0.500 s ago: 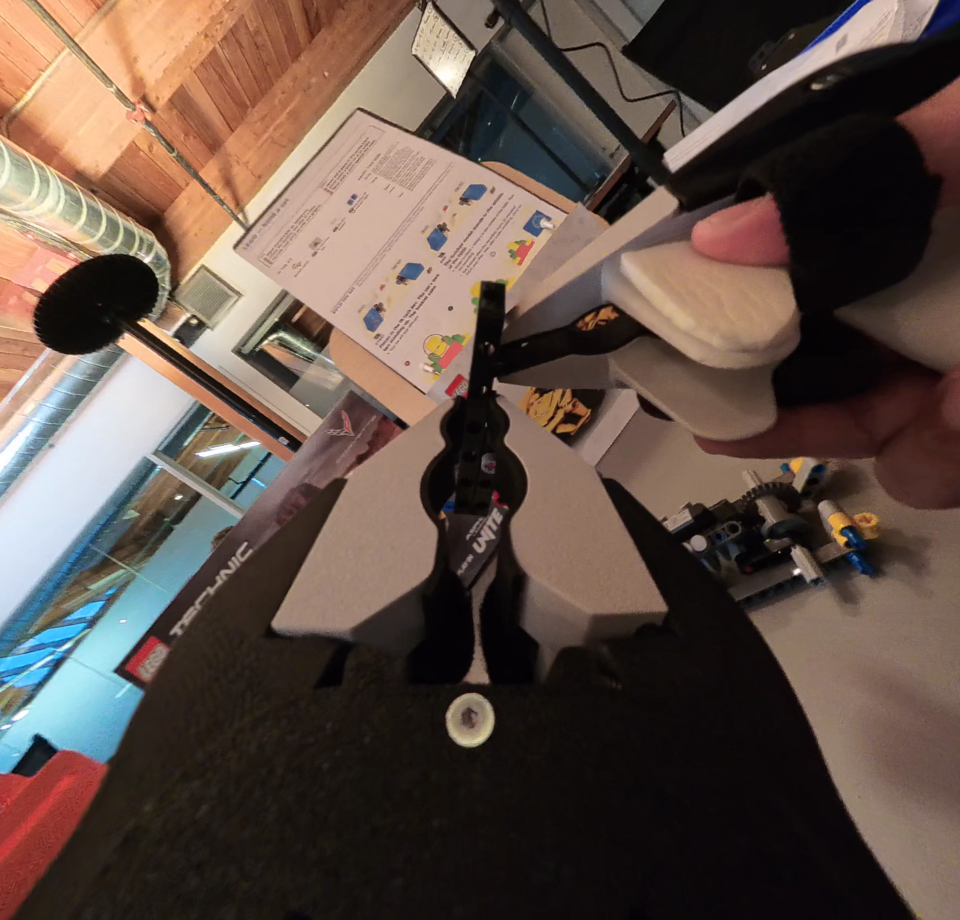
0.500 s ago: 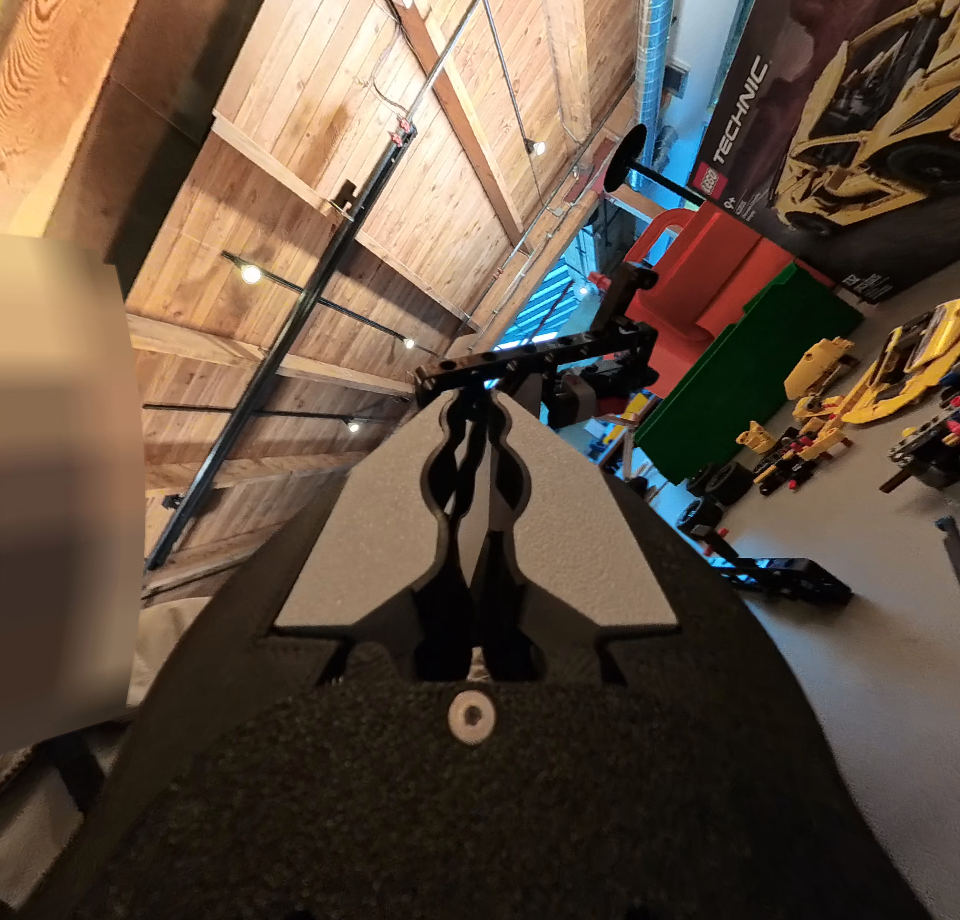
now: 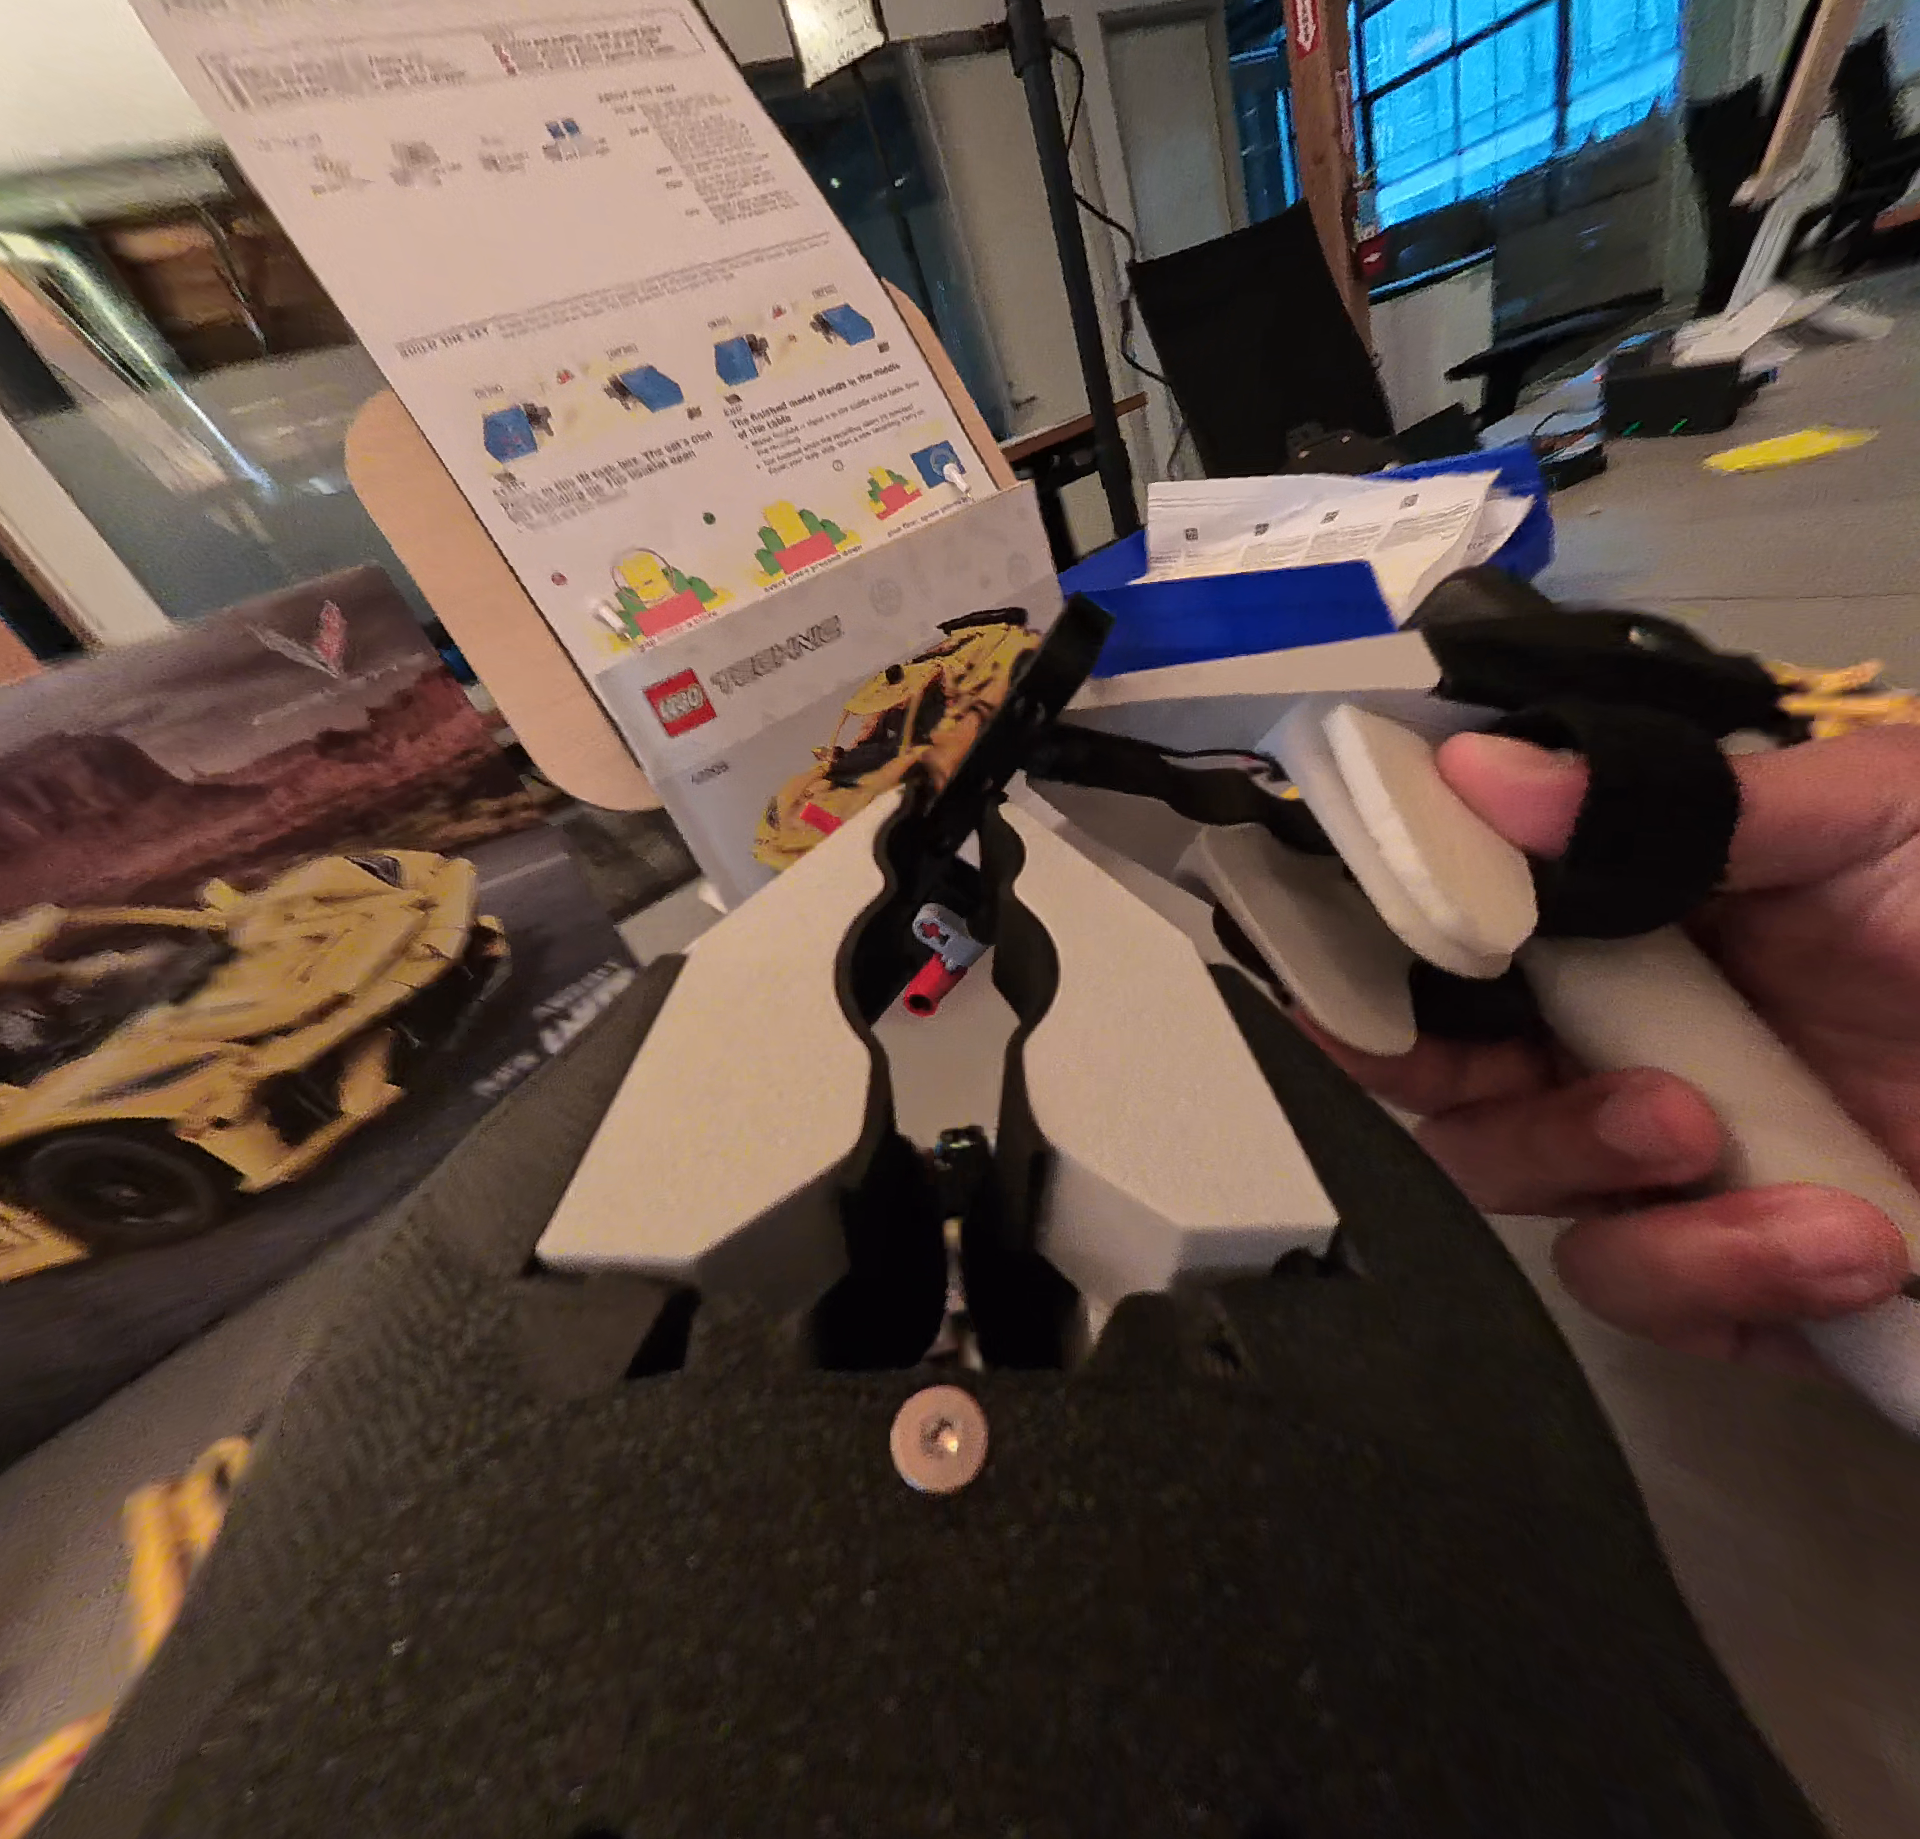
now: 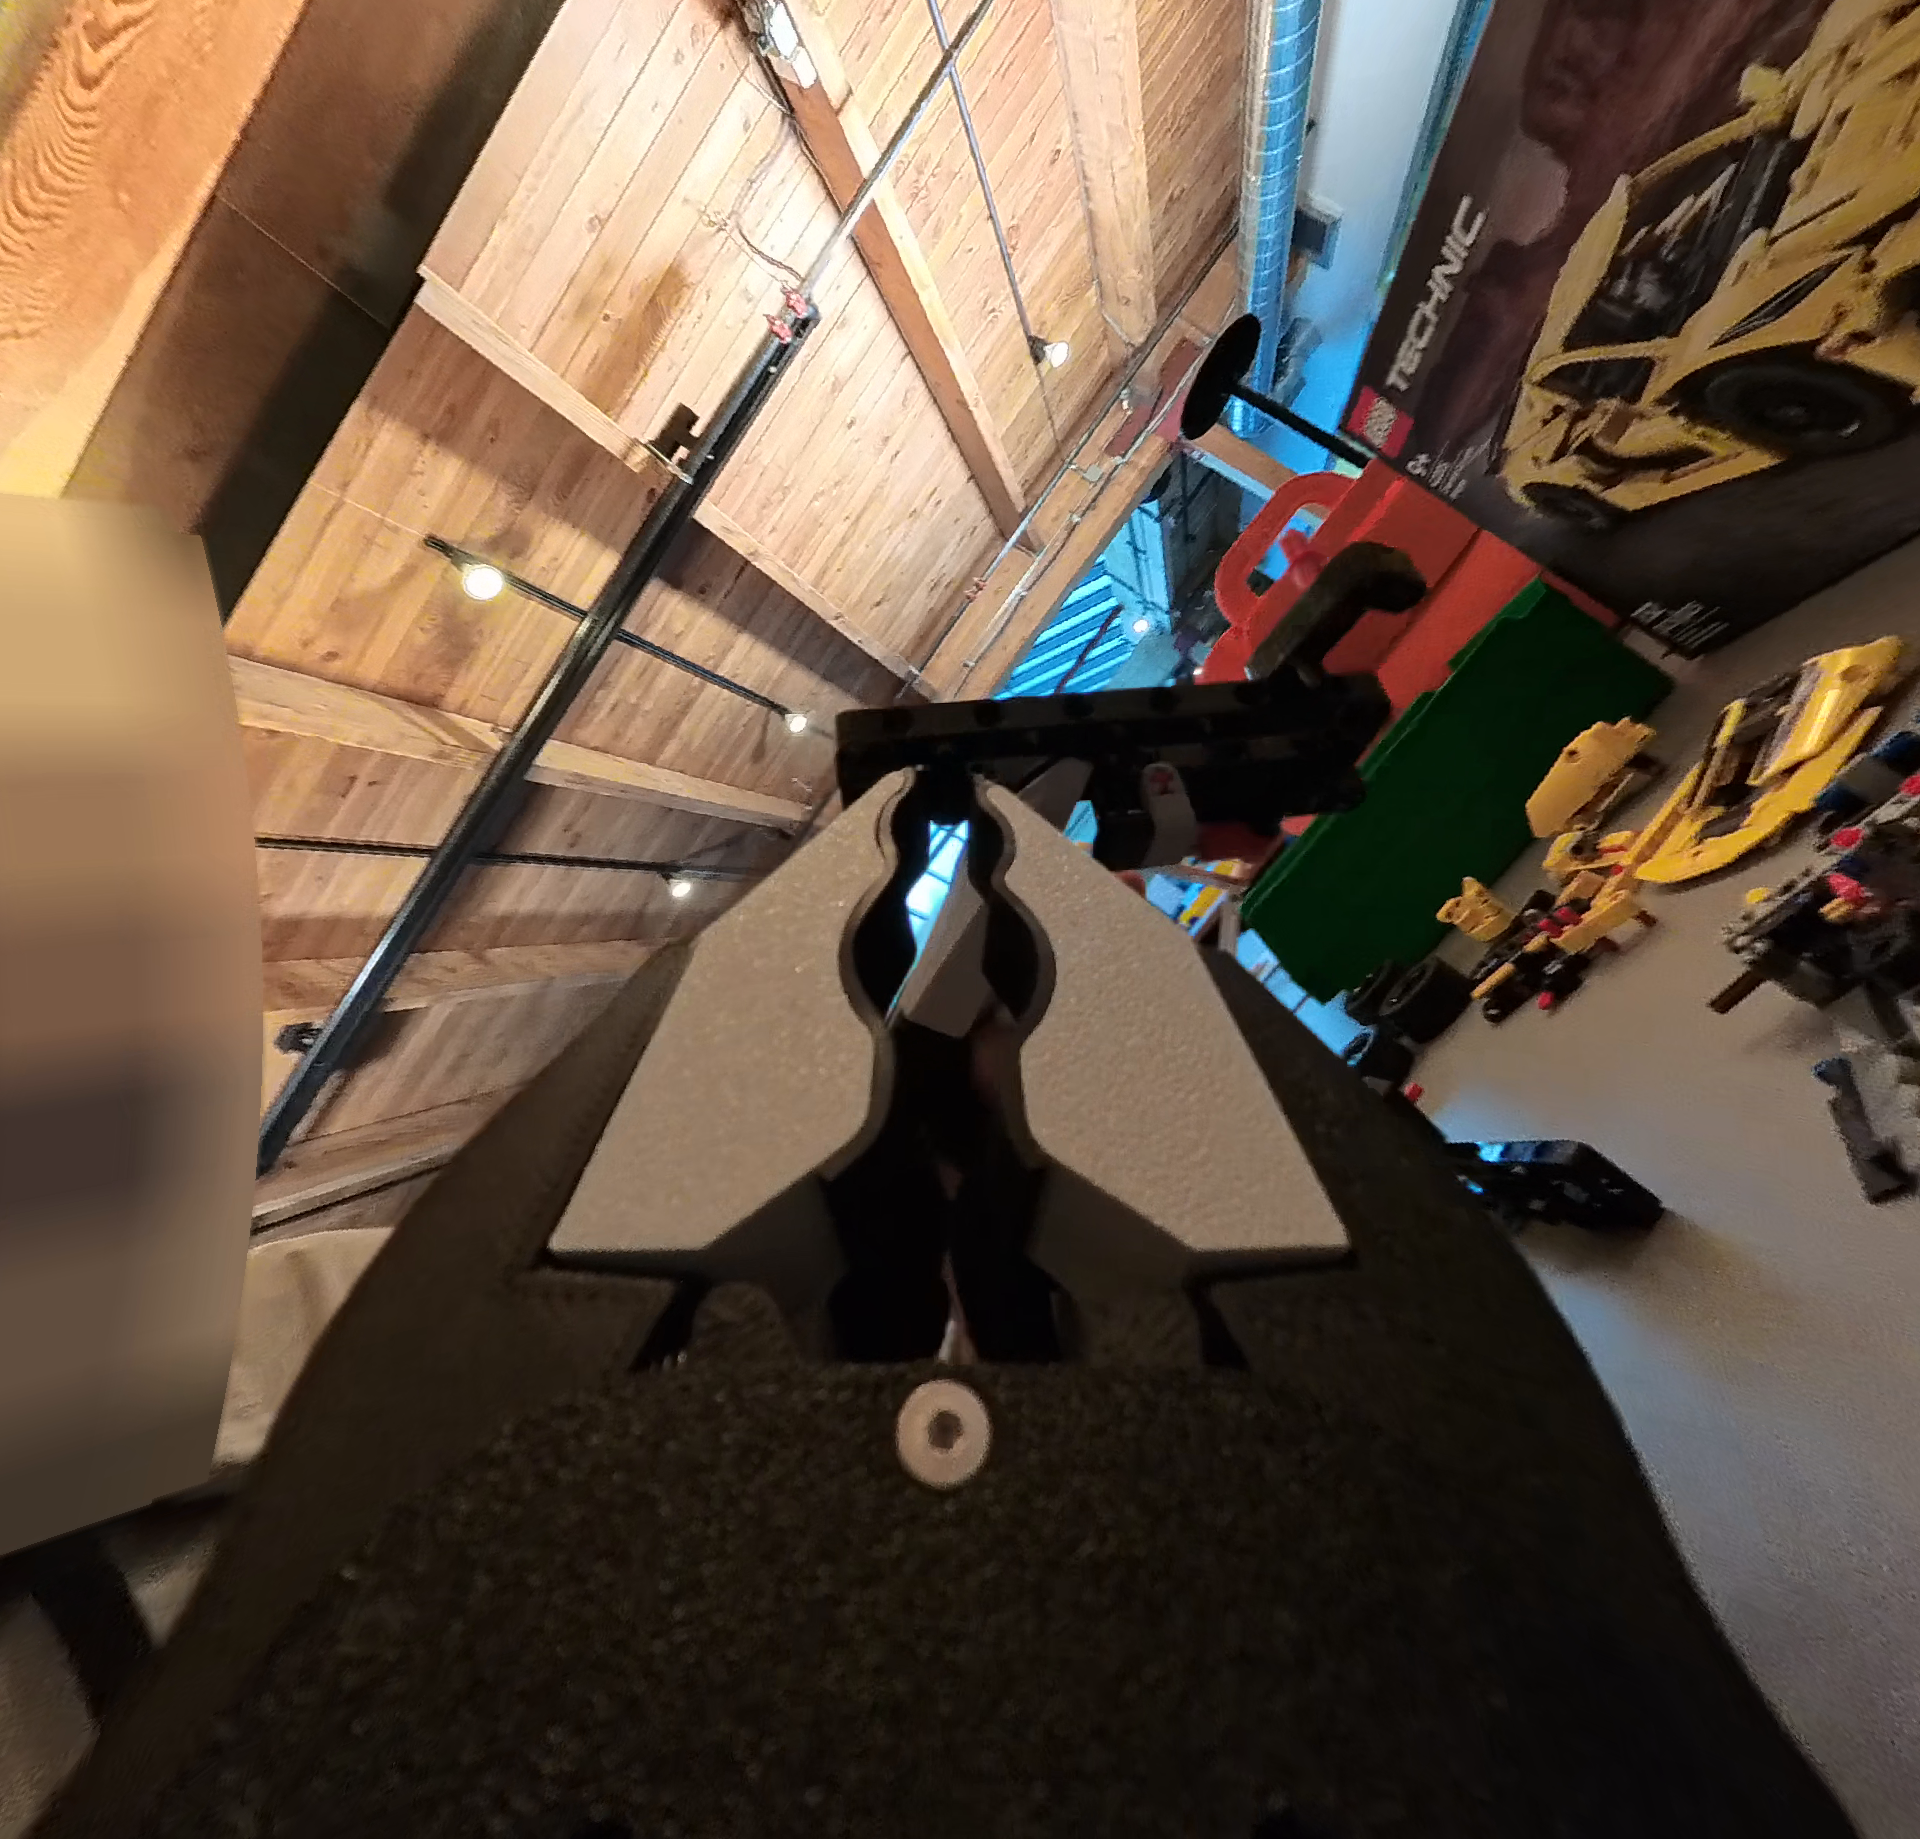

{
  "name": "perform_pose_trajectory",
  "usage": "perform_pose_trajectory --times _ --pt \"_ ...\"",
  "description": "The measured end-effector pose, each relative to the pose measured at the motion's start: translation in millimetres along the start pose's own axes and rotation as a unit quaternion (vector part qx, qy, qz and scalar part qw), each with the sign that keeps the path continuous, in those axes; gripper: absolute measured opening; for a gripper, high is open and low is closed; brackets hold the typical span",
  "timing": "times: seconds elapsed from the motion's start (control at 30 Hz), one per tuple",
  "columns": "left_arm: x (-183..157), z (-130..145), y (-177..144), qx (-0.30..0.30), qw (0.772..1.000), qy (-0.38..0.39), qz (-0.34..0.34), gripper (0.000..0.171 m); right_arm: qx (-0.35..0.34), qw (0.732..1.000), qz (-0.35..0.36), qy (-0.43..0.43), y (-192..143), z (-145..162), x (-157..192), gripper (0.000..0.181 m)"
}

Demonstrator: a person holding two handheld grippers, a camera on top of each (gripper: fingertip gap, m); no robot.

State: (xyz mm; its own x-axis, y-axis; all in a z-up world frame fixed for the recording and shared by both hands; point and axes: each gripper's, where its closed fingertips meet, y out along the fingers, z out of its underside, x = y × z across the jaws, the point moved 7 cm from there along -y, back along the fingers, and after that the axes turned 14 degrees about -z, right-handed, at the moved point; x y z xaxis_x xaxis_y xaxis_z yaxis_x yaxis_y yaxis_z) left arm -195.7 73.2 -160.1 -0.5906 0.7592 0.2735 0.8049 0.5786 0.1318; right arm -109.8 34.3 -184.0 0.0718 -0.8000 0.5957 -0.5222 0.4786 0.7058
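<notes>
Black beam (image 4: pixel 1091 740) in both pinching claws (image 3: pixel 961 802)

I see print on three items, wording withheld: car-picture box (image 4: pixel 1704 262); grey booklet (image 3: pixel 821 688); blurred instruction sheet (image 3: pixel 582 262).

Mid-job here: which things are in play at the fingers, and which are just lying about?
In play: left gripper, right gripper, both shut on the black beam assembly.
Lying about: car box, instruction sheet, blue tray, yellow body parts, green bin, red bin.
</notes>
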Motion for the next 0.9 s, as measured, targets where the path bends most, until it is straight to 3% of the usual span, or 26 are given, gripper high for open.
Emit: perform_pose_trajectory --times 0.1,0.17,0.2,0.27,0.33,0.4,0.47,0.63,0.73,0.9 --pt "0 4 3 0.027 0.999 -0.038 0.015 0.010 -0.006 1.000 0.009 0.026 -3 -1 -5 0.006" --pt "-6 11 7 0.031 0.998 0.025 0.040 0.010 0.031 0.998 0.046 -0.022 -7 -8 -4 0.006" --pt "-7 17 8 0.035 0.996 0.044 0.075 0.009 0.080 0.991 0.086 -0.058 -12 -12 -3 0.005" --pt "-2 21 1 0.013 0.988 0.065 0.139 0.012 0.188 0.975 0.097 -0.066 -12 -13 0 0.006" --pt "3 24 -8 0.019 0.979 0.065 0.193 0.041 0.257 0.950 0.146 -0.100 -16 -18 2 0.006" --pt "3 26 -21 0.037 0.959 0.032 0.278 0.048 0.337 0.930 0.120 -0.082 -12 -10 8 0.006" --pt "3 17 -30 0.013 0.951 0.027 0.307 0.048 0.397 0.909 0.122 -0.040 -15 1 4 0.006" --pt "-13 11 -51 -0.007 0.926 0.088 0.367 0.042 0.446 0.890 0.088 0.049 -18 24 5 0.006" --pt "-19 18 -57 -0.019 0.922 0.146 0.358 0.027 0.449 0.886 0.090 0.074 -22 25 4 0.006" --pt "-18 25 -58 -0.030 0.923 0.196 0.328 0.026 0.446 0.886 0.097 0.084 -23 27 1 0.006"
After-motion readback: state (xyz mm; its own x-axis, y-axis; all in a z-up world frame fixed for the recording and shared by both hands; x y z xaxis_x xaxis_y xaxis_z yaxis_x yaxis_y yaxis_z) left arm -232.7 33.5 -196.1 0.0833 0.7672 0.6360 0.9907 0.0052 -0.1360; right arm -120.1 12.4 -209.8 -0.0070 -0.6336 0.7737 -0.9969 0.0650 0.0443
